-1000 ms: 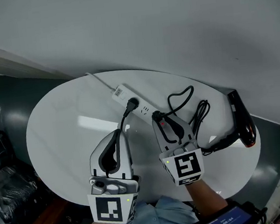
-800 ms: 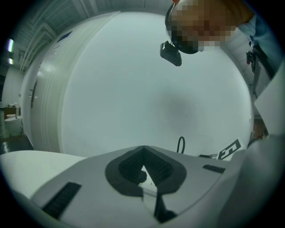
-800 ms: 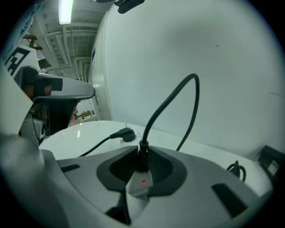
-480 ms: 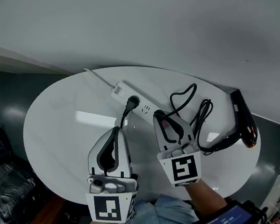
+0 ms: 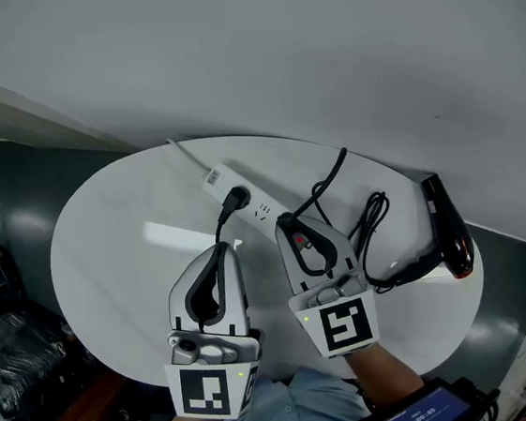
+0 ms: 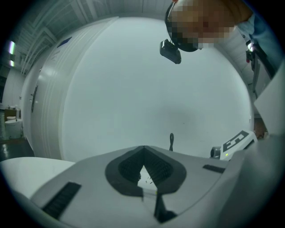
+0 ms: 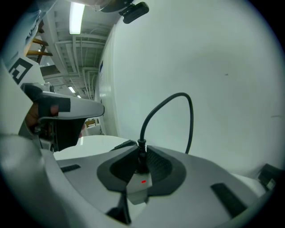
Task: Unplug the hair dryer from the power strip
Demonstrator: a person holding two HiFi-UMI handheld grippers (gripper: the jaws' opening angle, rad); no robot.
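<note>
The white power strip (image 5: 225,183) lies on the round white table (image 5: 109,269), with one black plug (image 5: 238,198) in it. My right gripper (image 5: 287,221) is shut on the hair dryer's black plug (image 7: 142,156), held just off the strip's near end. From that plug the black cord (image 7: 178,95) arches up, then loops over the table (image 5: 373,213) to the black hair dryer (image 5: 446,222) at the right edge. My left gripper (image 5: 221,249) rests shut and empty in front of the strip; in its own view (image 6: 143,161) the tips meet.
A white curved wall stands right behind the table. The strip's white cable (image 5: 181,151) runs off the far edge. Dark floor and clutter (image 5: 1,310) lie to the left.
My right gripper has closed on the hair dryer's plug and lifted with it, away from the strip. The cord has been drawn up with it. The left gripper has stayed put.
</note>
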